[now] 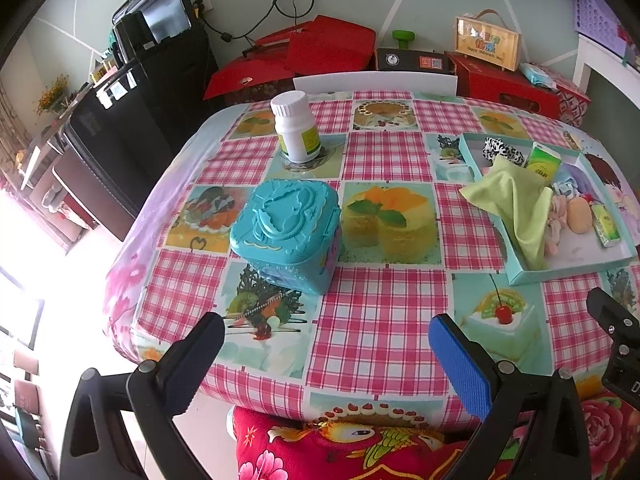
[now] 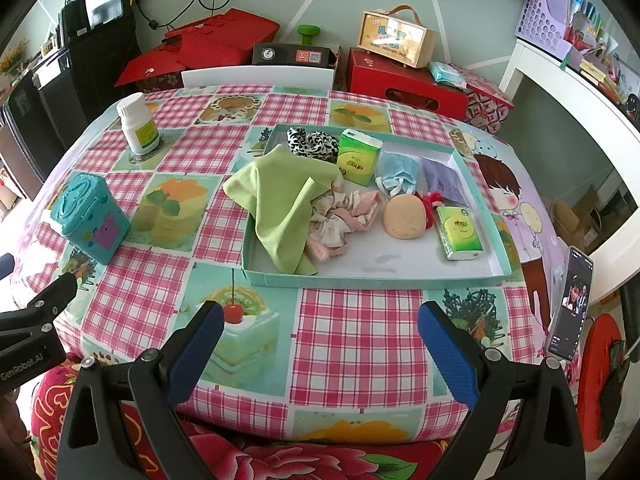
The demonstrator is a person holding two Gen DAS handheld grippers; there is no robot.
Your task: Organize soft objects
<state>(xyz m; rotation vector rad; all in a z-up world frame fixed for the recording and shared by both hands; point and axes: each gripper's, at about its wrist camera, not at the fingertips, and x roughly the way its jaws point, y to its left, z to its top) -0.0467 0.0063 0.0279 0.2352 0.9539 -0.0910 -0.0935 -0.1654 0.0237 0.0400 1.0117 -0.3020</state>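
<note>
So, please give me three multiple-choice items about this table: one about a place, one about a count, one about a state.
1. Where does the green cloth lie?
A. Flat inside the tray
B. Over the tray's left wall
C. Beside the white bottle

2. How many green tissue packs are in the tray?
A. One
B. Two
C. Four

3. How is the right gripper?
A. Open, holding nothing
B. Shut on the cloth
C. Shut on a tissue pack

Answers:
1 B: one corner hangs out onto the tablecloth, the rest lies inside.
2 B: one pack stands at the back, another pack lies by the right wall.
3 A: its jaws stand wide apart above the tablecloth, short of the tray.
</note>
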